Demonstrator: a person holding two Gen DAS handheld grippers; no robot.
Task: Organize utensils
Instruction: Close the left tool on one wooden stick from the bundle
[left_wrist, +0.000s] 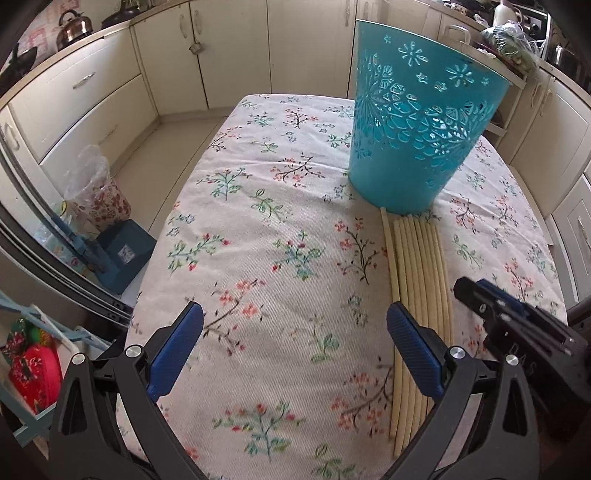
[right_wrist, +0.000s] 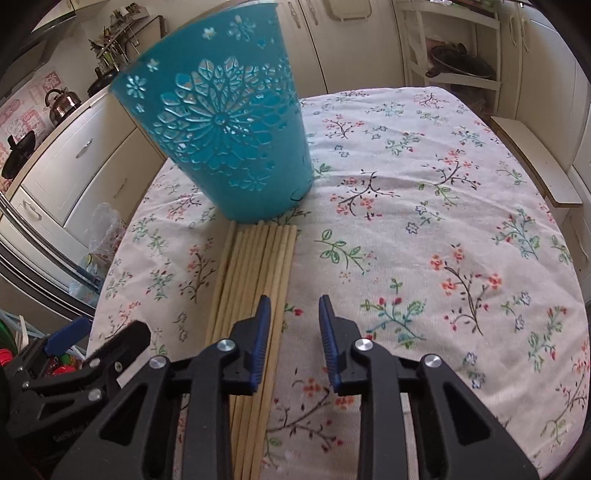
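A bundle of several pale wooden chopsticks (left_wrist: 417, 280) (right_wrist: 258, 266) lies side by side on the flowered tablecloth (left_wrist: 277, 240) (right_wrist: 424, 240), with its far ends against the base of a teal cut-out plastic basket (left_wrist: 417, 122) (right_wrist: 229, 140) that stands upright. My left gripper (left_wrist: 295, 314) hangs open and wide above bare cloth, its right finger over the bundle's left edge. My right gripper (right_wrist: 294, 301) has a narrow gap between its blue pads with nothing in it. Its left finger is over the bundle's right edge. Each gripper shows at the edge of the other's view (left_wrist: 480, 295) (right_wrist: 74, 332).
Cream kitchen cabinets (left_wrist: 92, 85) ring the table, with a kettle (left_wrist: 72, 27) on the counter. Left of the table on the floor stand a plastic bag (left_wrist: 92, 184) and a blue box (left_wrist: 122, 254). An open shelf (right_wrist: 461, 55) stands behind the table.
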